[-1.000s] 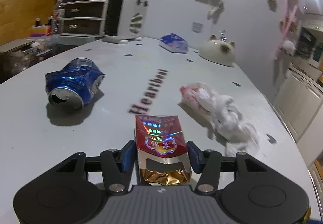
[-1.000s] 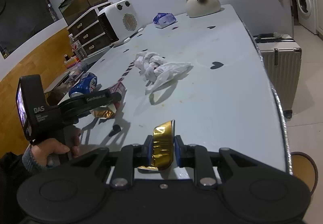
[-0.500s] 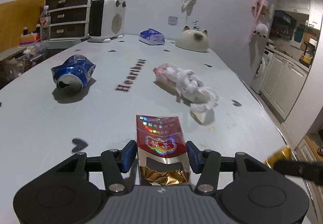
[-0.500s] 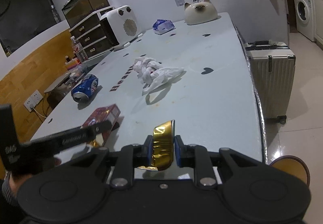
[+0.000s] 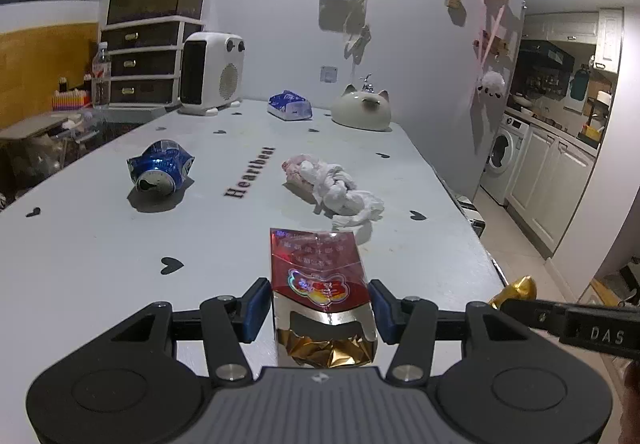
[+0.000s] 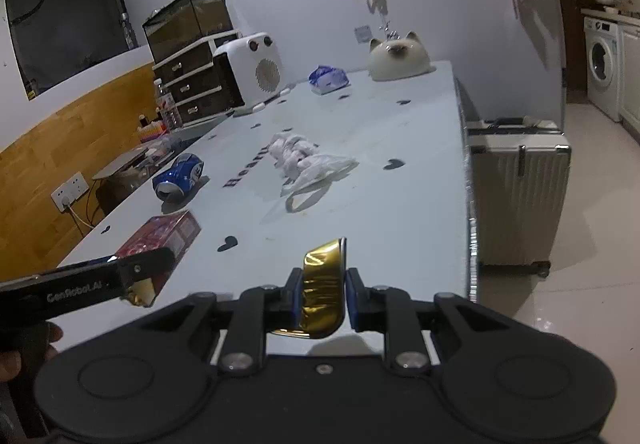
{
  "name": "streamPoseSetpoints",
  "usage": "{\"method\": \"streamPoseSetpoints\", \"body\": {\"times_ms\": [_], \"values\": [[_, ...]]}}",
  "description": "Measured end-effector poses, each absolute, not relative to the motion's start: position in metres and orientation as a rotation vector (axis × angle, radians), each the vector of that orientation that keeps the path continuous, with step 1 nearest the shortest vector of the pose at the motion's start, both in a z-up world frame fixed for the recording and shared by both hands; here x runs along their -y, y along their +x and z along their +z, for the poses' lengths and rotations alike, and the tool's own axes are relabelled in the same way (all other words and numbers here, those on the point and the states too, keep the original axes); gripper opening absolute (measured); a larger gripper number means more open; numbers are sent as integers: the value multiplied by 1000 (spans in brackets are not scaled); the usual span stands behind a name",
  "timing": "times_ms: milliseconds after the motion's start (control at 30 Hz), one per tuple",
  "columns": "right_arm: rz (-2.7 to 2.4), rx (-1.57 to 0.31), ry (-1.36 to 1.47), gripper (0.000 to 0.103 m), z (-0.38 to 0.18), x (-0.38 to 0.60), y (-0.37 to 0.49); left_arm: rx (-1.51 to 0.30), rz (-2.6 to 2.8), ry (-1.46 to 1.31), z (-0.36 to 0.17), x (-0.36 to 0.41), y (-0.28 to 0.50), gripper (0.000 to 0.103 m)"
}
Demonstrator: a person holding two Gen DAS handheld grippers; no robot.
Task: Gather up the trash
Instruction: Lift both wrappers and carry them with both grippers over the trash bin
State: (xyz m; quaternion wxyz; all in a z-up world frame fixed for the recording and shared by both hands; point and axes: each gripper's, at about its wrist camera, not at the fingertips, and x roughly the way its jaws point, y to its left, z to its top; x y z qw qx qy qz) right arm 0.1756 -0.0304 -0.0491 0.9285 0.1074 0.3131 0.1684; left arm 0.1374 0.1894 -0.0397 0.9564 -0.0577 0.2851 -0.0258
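My left gripper (image 5: 318,304) is shut on a red cigarette pack (image 5: 318,276) with gold foil at its torn end, held above the near end of the table; the pack also shows in the right wrist view (image 6: 160,238). My right gripper (image 6: 322,286) is shut on a piece of gold foil (image 6: 322,284), held over the near table edge; it shows at the right in the left wrist view (image 5: 516,290). A crushed blue can (image 5: 160,171) and a crumpled white plastic bag (image 5: 336,191) lie on the table.
The white table (image 5: 100,244) reads "Heartbeat". At its far end stand a white heater (image 5: 210,71), a blue tissue pack (image 5: 290,109) and a cat-shaped ceramic (image 5: 364,111). A grey suitcase (image 6: 516,199) stands on the floor right of the table.
Both grippers have pulled back and up from the table, each still holding its item. The can and bag now look farther away. The right gripper has come into the left wrist view.
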Motion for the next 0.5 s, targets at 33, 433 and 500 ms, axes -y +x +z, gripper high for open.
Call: {"method": "streamPoseSetpoints", "body": {"times_ms": [33, 433, 500], "values": [[341, -634, 217, 22, -48, 34, 172, -575, -52, -110, -38, -186, 134, 54], [292, -563, 193, 22, -34, 82, 131, -541, -76, -95, -26, -139, 95, 54], [282, -558, 188, 22, -33, 91, 124, -540, -81, -96, -27, -129, 90, 54]]}}
